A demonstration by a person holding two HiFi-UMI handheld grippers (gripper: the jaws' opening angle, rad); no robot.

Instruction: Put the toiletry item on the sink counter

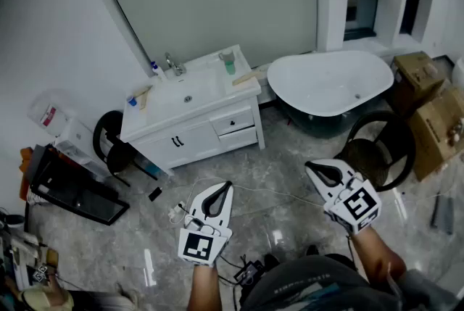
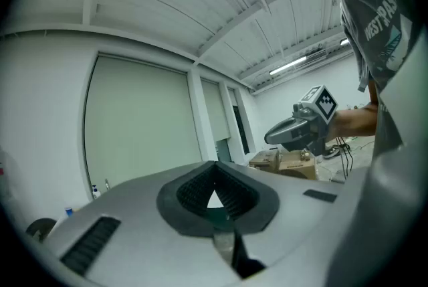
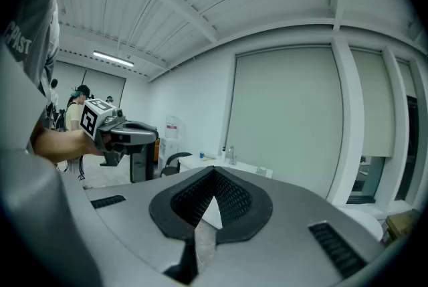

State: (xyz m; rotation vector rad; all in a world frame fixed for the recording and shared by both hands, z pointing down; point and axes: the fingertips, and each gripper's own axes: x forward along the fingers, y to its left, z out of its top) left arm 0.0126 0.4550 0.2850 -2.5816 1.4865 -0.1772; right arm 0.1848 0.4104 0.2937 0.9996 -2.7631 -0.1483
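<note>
Left claw (image 1: pixel 228 188) and right claw (image 1: pixel 312 167) are hanging closed and empty, well apart from the white sink table (image 1: pixel 196 116). A green plastic cup (image 1: pixel 229 64) is sitting at its back right corner; nothing is being carried.

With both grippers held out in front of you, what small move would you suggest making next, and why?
Probably step toward the sink counter: both the left gripper and the right gripper have their jaws shut on nothing and hang over the floor, well short of it.
</note>
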